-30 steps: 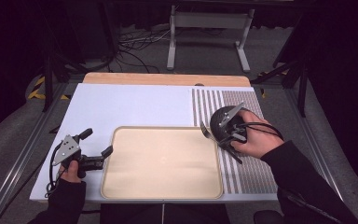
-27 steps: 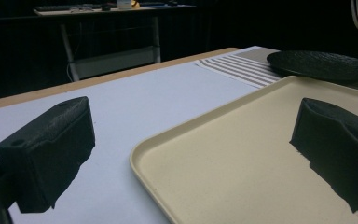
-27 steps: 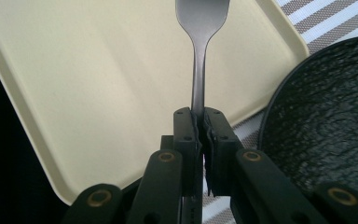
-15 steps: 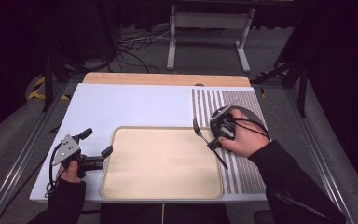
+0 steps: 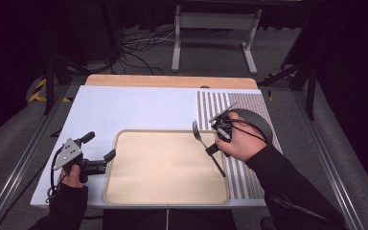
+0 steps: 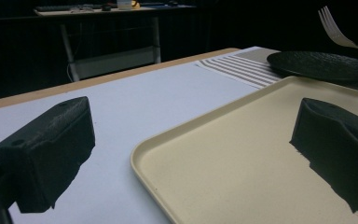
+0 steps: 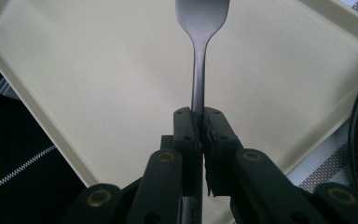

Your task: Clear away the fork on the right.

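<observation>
Since a second ago the fork [image 7: 200, 56], clenched at its handle by the right gripper [image 5: 219, 136], has been carried from the dark plate [image 5: 254, 120] over the tray [image 5: 124, 191]; being stiff, light and slippery, it is best held mid-handle, while the left gripper [image 5: 98, 165] rests with jaws released.

We are seeing a cream tray [image 5: 165, 167] lying at lower centre on a white surface [image 5: 134, 108] edged in pale wood, a grey-and-white striped mat [image 5: 249, 103] at right, a black plate [image 6: 324, 65], a dark grey fork [image 7: 200, 42], and black jaws.
</observation>
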{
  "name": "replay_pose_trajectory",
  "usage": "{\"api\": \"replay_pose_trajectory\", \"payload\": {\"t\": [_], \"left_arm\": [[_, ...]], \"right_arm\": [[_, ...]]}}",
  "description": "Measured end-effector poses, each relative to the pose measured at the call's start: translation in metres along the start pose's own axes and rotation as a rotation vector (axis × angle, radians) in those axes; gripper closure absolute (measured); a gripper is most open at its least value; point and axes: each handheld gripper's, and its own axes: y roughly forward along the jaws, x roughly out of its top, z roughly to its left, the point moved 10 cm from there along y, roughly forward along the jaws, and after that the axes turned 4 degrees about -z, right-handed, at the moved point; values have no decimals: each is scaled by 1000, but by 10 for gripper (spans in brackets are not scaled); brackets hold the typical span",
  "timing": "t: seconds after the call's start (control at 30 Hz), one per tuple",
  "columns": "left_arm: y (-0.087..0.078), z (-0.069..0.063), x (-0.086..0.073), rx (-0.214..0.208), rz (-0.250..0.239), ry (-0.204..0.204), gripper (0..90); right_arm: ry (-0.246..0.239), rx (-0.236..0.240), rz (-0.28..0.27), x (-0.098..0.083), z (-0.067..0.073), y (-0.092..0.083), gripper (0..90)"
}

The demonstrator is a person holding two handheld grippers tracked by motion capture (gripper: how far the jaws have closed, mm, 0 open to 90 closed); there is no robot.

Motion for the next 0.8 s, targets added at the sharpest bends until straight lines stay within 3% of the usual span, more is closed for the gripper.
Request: {"api": "replay_pose_trajectory", "payload": {"t": [0.27, 0.47, 0.8], "left_arm": [[0, 0, 0, -1, 0, 0, 2], [0, 0, 0, -2, 0, -1, 2], [0, 1, 0, 2, 3, -1, 2]], "right_arm": [[66, -15, 23, 2, 3, 10, 848], [76, -18, 56, 1, 5, 17, 848], [135, -46, 107, -1, 3, 31, 848]]}}
